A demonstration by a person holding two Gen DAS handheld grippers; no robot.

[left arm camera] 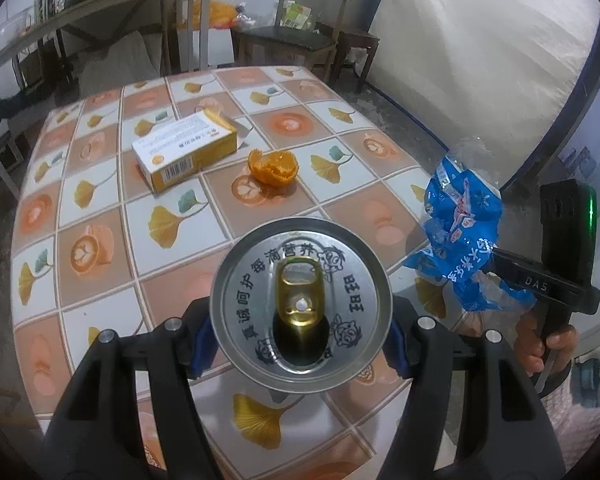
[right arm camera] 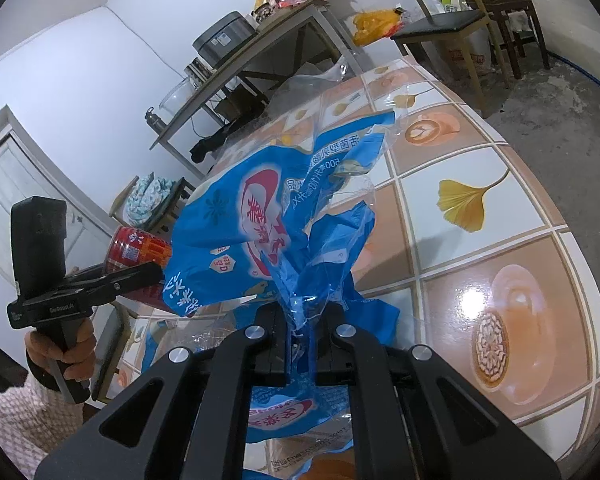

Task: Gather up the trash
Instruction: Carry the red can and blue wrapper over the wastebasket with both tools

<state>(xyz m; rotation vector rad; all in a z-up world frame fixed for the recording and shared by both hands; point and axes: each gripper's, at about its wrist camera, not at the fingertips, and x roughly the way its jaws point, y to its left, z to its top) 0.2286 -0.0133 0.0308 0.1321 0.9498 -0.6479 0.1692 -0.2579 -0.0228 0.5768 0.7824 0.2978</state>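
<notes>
Mid-collection: left gripper (left arm camera: pixel 300 336) jaws part-open, clamped on the red drink can (left arm camera: pixel 301 312) lifted over the near table (left arm camera: pixel 100 208), right gripper (right arm camera: pixel 302 344) pinched nearly shut on the blue plastic bag (right arm camera: pixel 260 216); next probably binning both, then far yellow carton (left arm camera: pixel 186 148) and orange peel (left arm camera: pixel 274 168).

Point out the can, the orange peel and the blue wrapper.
can (left arm camera: pixel 300 312), left wrist view, on its silver lid.
orange peel (left arm camera: pixel 274 168), left wrist view, on the curled rind.
blue wrapper (right arm camera: pixel 260 216), right wrist view, on its printed front.
</notes>
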